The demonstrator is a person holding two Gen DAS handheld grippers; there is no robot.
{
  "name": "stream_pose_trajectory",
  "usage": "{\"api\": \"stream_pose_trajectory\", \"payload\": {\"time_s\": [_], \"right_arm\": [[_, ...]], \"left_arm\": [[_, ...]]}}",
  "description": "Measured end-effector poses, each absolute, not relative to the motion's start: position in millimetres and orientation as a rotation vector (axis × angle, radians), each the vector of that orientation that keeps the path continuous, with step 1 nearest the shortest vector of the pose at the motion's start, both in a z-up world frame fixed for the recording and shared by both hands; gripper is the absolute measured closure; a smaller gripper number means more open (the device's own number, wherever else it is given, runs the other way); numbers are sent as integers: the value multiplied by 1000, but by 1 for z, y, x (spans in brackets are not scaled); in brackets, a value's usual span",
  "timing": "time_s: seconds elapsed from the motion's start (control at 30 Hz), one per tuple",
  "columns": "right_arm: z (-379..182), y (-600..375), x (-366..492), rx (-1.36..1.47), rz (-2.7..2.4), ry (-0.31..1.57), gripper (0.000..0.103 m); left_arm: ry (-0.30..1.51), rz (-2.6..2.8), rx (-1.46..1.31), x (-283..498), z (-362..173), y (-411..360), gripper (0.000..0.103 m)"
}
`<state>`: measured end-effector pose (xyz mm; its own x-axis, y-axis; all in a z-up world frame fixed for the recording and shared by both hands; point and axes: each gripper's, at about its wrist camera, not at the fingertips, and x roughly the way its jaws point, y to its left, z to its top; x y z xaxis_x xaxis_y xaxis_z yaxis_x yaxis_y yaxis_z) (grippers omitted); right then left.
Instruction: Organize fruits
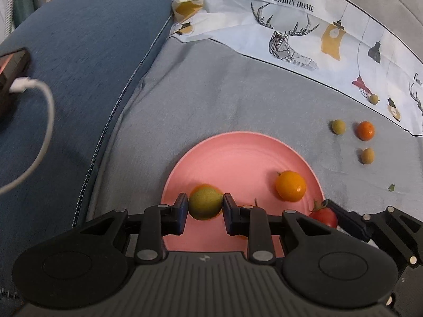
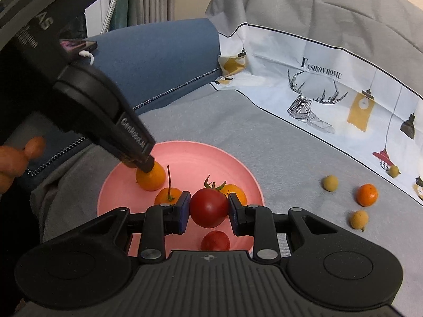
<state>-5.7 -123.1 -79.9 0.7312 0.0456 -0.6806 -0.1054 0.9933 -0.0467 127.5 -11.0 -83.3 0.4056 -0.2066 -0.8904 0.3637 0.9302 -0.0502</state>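
pink plate (image 2: pixel 246 177), near centre on grey cloth (image 1: pixel 211 100); left gripper (image 1: pixel 205 206) barely parted around greenish-orange fruit (image 1: pixel 205 203) (pads possibly slack), right gripper (image 2: pixel 208 207) clamped on red tomato (image 2: pixel 208 207) over plate; risk: round fruit rolling off rim if dropped

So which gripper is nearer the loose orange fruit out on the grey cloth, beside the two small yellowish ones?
Right. The right gripper is over the pink plate's near side, nearest that orange fruit; the left gripper is at the plate's far side.
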Motion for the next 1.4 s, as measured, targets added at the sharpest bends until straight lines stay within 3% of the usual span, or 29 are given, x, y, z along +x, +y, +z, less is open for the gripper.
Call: {"api": "stream_pose_trajectory", "payload": {"time_s": [0.07,0.1,0.13,0.17,0.27,0.5,0.77,1.4], "right_arm": [[-81,-124,-3,-88,119,748,66],[-81,-123,-3,-97,138,745,49],[-80,-122,-3,-112,141,740,34],[-80,-121,-5,-130,142,727,31],[-76,-121,-12,-152,146,711,30],[-66,-126,-43,-12,65,794,15],[-33,-118,-102,161,-33,829,11],[44,-75,-203,42,-57,576,3]], "left_arm": [[1079,-368,164,130,-81,-12,10],[1053,-362,160,128,-79,-11,1],[1012,-358,154,125,-75,-9,0],[978,-363,157,122,-71,-8,0],[972,-393,196,113,-68,-5,0],[1002,-368,189,66,-60,22,0],[967,-301,175,7,-30,53,0],[753,-293,169,-104,33,83,0]]}}
